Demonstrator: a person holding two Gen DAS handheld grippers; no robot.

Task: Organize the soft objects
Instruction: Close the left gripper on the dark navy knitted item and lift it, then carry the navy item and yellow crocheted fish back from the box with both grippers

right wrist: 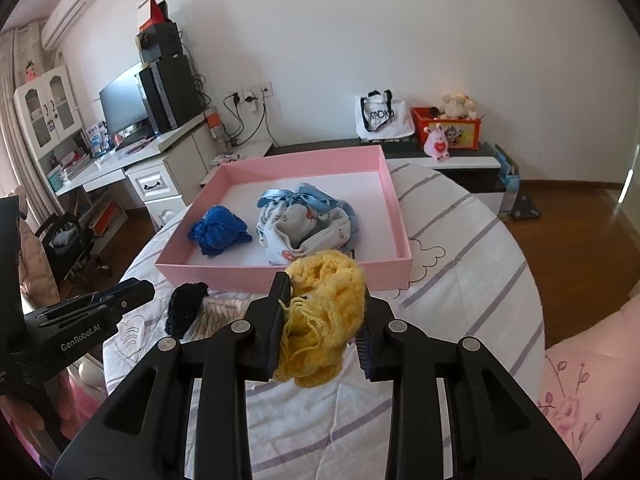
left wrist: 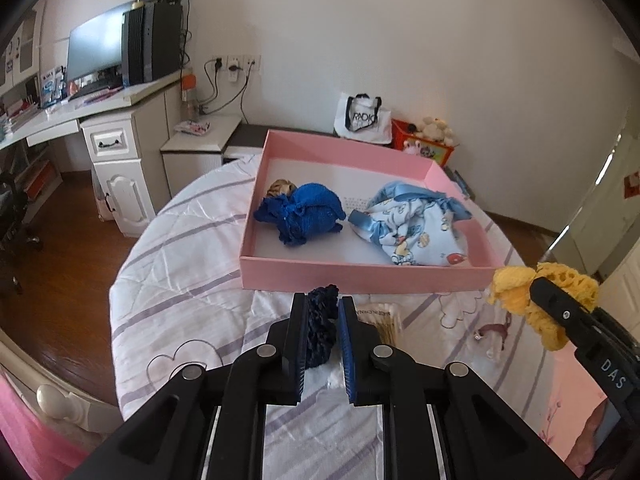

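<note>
A dark navy knitted piece (left wrist: 321, 326) is pinched in my left gripper (left wrist: 323, 308), which is shut on it just short of the pink box (left wrist: 360, 276). It hangs lifted off the bedcover; in the right wrist view the same navy knit (right wrist: 185, 306) dangles from the left gripper (right wrist: 132, 292). My right gripper (right wrist: 324, 292) is shut on a yellow crocheted piece (right wrist: 324, 312), also seen as yellow crochet (left wrist: 516, 292) at the box's near right corner. Inside the box lie a royal-blue knit (left wrist: 308, 214) and a pale blue printed baby garment (left wrist: 416, 228).
The box rests on a white quilt with lilac stripes (left wrist: 192, 248) over a bed. A small packet of sticks (left wrist: 384, 320) lies under the left gripper. A white desk (left wrist: 116, 120) stands left, a low cabinet with a tote bag (left wrist: 362, 118) and toy box (left wrist: 424, 140) behind.
</note>
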